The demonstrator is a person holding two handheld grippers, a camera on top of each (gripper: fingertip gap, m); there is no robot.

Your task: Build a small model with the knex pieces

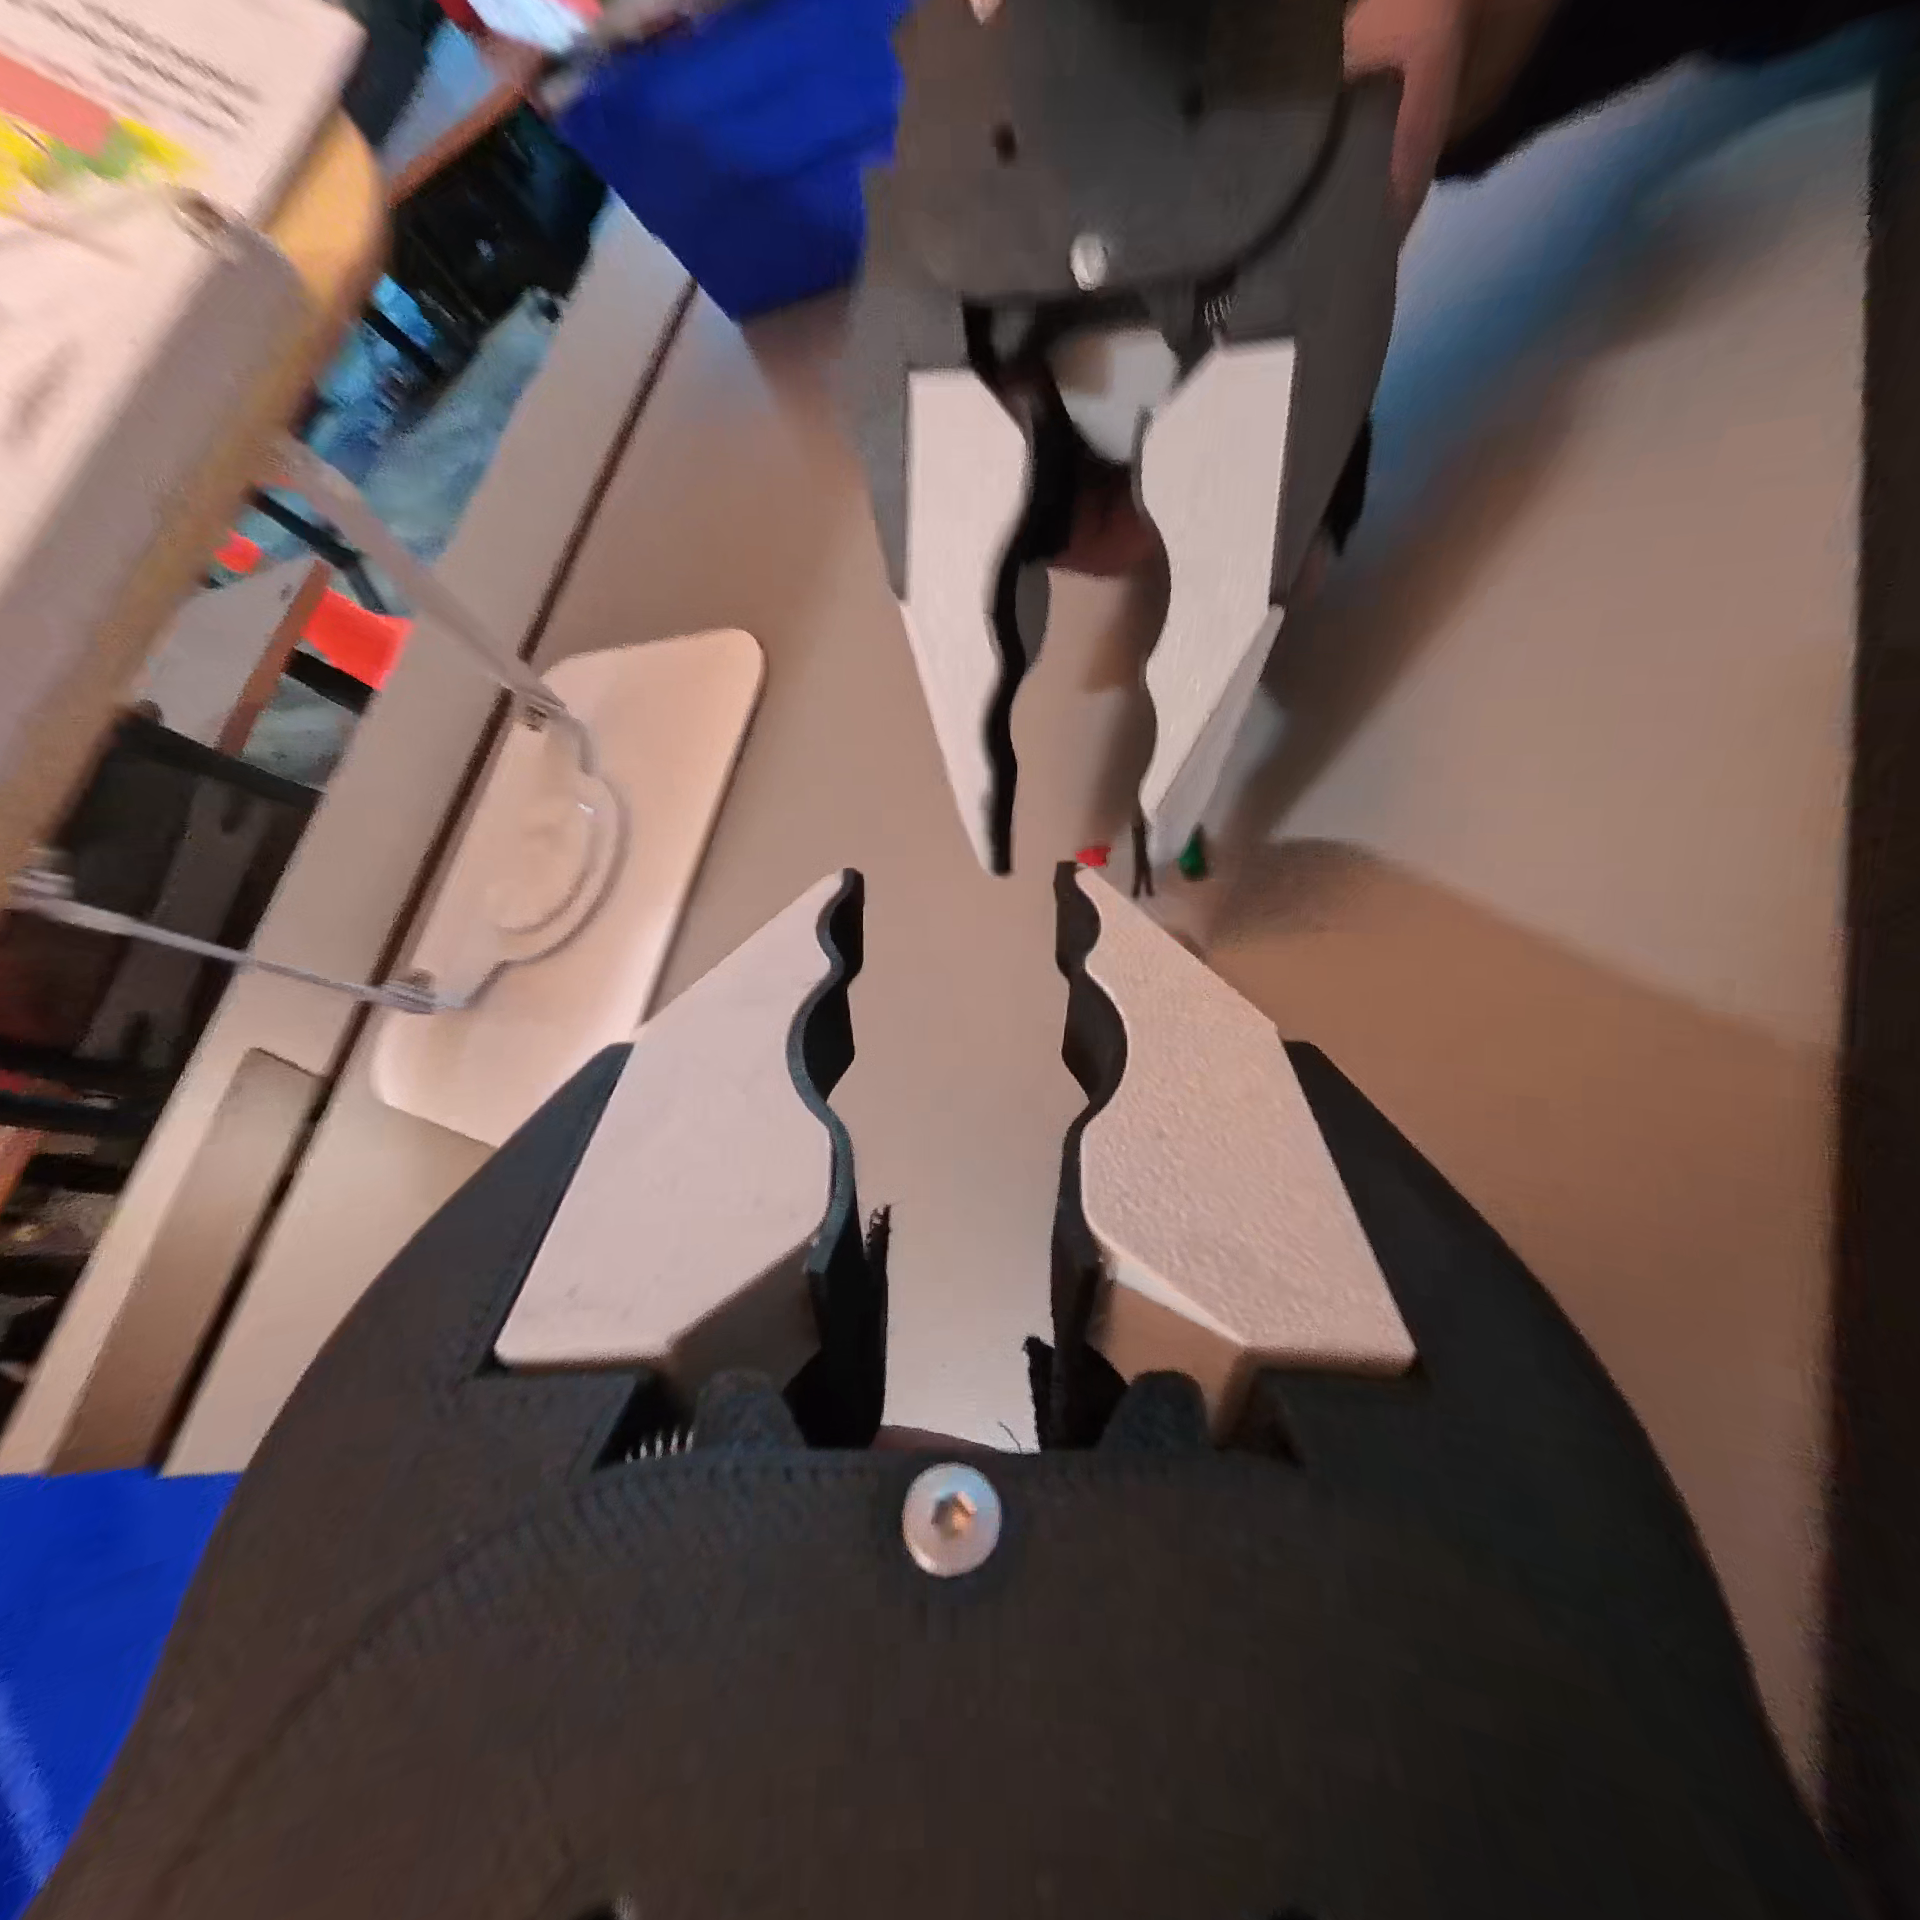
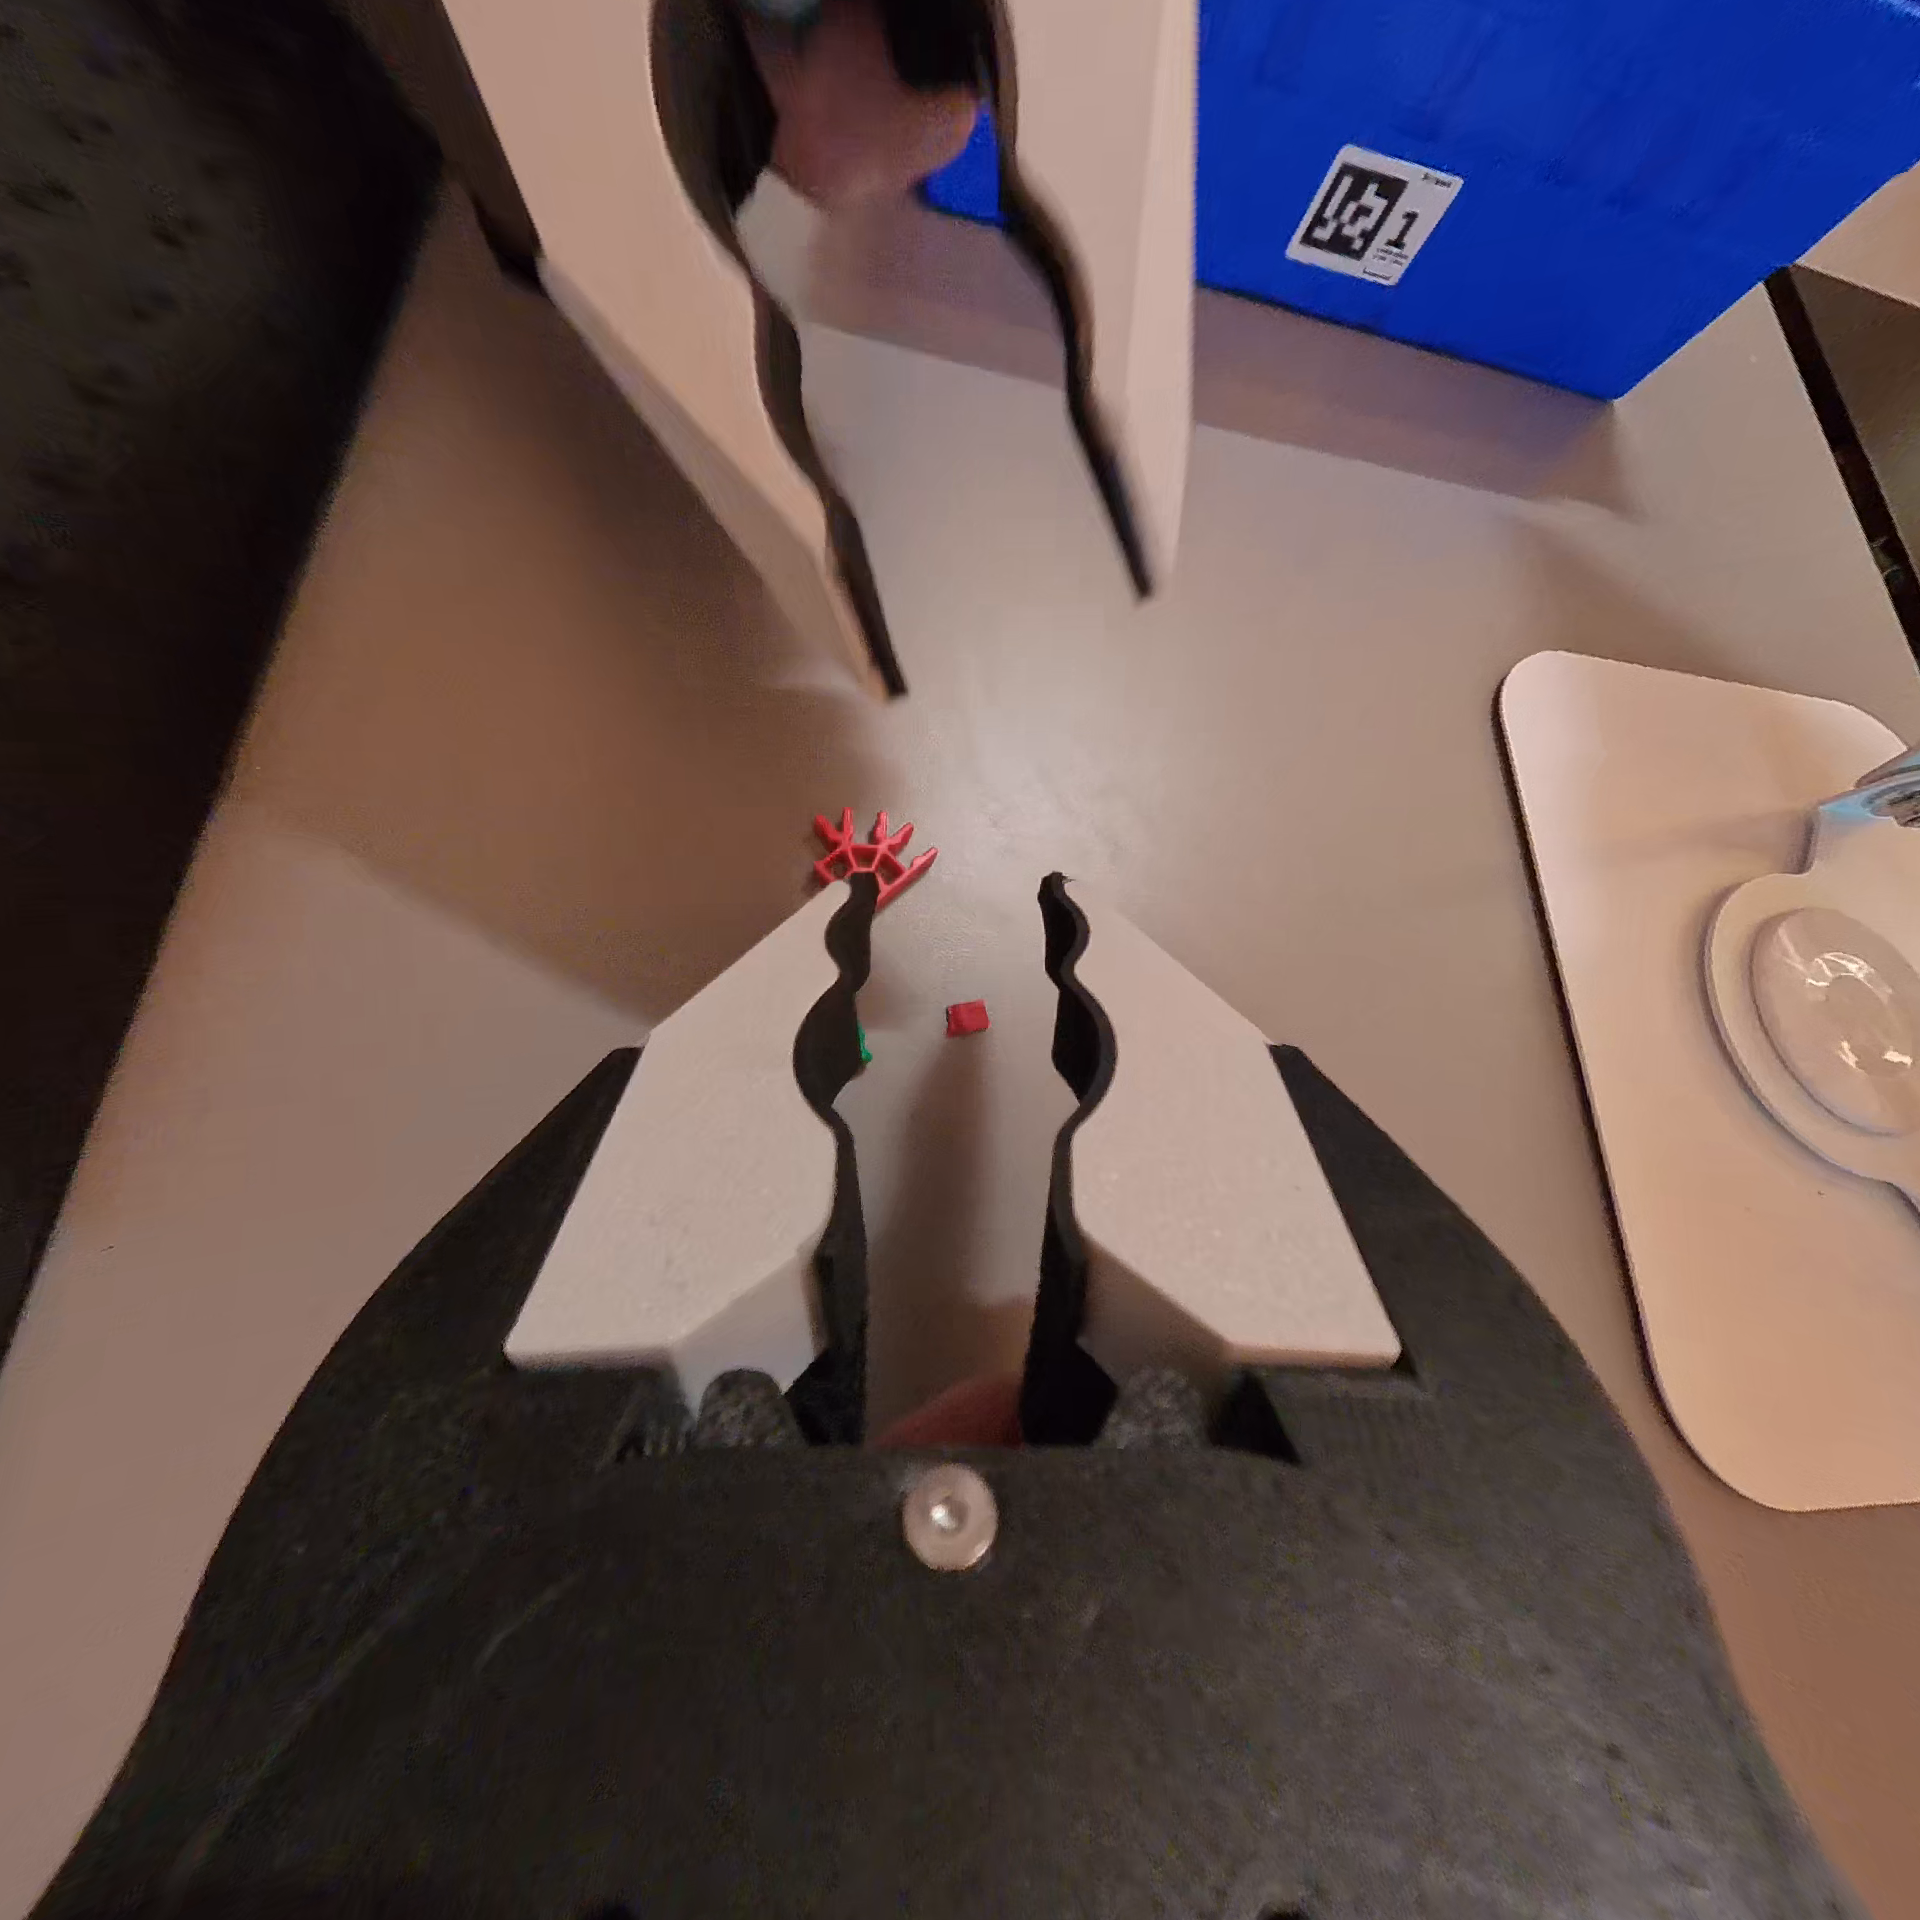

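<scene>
Two tiny plastic bits, red connector (image 2: pixel 871 860) and red block (image 2: pixel 966 1018), lie on the surface (image 2: pixel 1247 831) beneath both empty, parted jaws, likely light, stiff, best pinched edgewise.

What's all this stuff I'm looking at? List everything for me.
Red spiky connector piece: one, red, on the table at the tip of the right gripper's left finger.
Small red block: one, red, on the table between the right gripper's fingers.
Green piece: one, green, mostly hidden beside that finger.
Pale mat: one, off-white, on the table's side.
Clear suction-cup mount: one, transparent, on the mat.
Blue bin: one, blue with a printed tag, far end.
Table: one, beige.
Left gripper: white fingers, black body, open.
Right gripper: same, open.
</scene>
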